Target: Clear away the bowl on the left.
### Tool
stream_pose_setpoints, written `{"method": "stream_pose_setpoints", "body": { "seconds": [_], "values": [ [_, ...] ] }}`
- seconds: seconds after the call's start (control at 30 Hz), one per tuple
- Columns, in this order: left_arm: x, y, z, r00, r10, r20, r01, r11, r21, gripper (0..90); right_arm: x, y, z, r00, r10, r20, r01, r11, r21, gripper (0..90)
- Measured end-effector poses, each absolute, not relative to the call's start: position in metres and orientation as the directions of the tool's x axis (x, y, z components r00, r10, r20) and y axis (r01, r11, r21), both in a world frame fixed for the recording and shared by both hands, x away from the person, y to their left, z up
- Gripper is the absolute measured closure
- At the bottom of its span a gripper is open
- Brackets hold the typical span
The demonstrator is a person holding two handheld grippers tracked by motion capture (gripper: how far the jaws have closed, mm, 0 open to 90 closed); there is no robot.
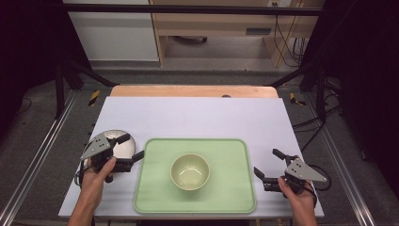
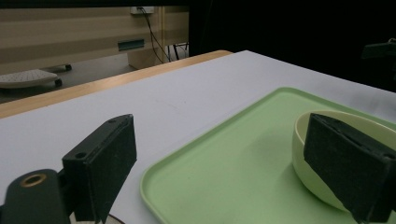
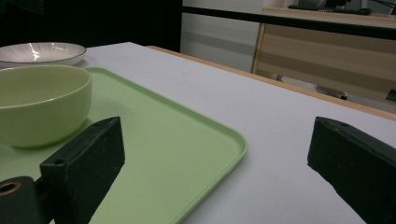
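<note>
A pale green tray [image 1: 226,193] lies on the white table near the front edge, and a cream bowl [image 1: 189,171] stands upright in its middle. My left gripper [image 1: 133,146] is open at the tray's left edge, over a white plate [image 1: 118,145]. My right gripper [image 1: 266,161] is open just right of the tray, above the table. In the left gripper view the gripper [image 2: 219,126] points across the tray [image 2: 224,163] with the bowl [image 2: 364,125] behind its right jaw. In the right gripper view the gripper [image 3: 215,128] faces the tray's corner [image 3: 163,154], with the bowl [image 3: 42,107] and plate [image 3: 42,52] beyond.
The white table cover [image 1: 197,115] runs back to a wooden edge [image 1: 193,91]. Black frame posts stand at both sides, and cables lie on the floor at the right. Cabinets stand behind the table.
</note>
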State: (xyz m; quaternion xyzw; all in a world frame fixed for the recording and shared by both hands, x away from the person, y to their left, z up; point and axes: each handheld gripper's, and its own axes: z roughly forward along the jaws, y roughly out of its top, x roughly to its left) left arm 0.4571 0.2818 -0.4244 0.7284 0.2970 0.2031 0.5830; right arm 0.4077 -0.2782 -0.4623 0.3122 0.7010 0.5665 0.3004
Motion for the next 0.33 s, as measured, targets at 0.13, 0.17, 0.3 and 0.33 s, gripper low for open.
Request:
{"method": "stream_pose_setpoints", "body": {
  "seconds": [0.13, 0.17, 0.3, 0.33],
  "values": [
    [0.4565, 0.2845, -0.4241, 0.749, 0.661, -0.047, 0.187, -0.144, 0.972, 9.3, 0.4078, -0.2779, -0.4625, -0.625, 0.778, -0.066, 0.099, 0.162, 0.982, 4.1],
    [0.4566, 0.2849, -0.4243, 0.749, 0.661, -0.05, 0.191, -0.144, 0.971, 9.3, 0.4077, -0.2779, -0.4626, -0.624, 0.779, -0.065, 0.099, 0.162, 0.982, 4.1],
    [0.4574, 0.2869, -0.4276, 0.747, 0.663, -0.055, 0.203, -0.149, 0.968, 9.3, 0.4077, -0.2786, -0.4624, -0.624, 0.779, -0.067, 0.098, 0.163, 0.982, 4.2],
    [0.4577, 0.288, -0.4283, 0.745, 0.664, -0.055, 0.203, -0.147, 0.968, 9.3, 0.4077, -0.2787, -0.4623, -0.624, 0.779, -0.067, 0.098, 0.163, 0.982, 4.1]
  ]
}}
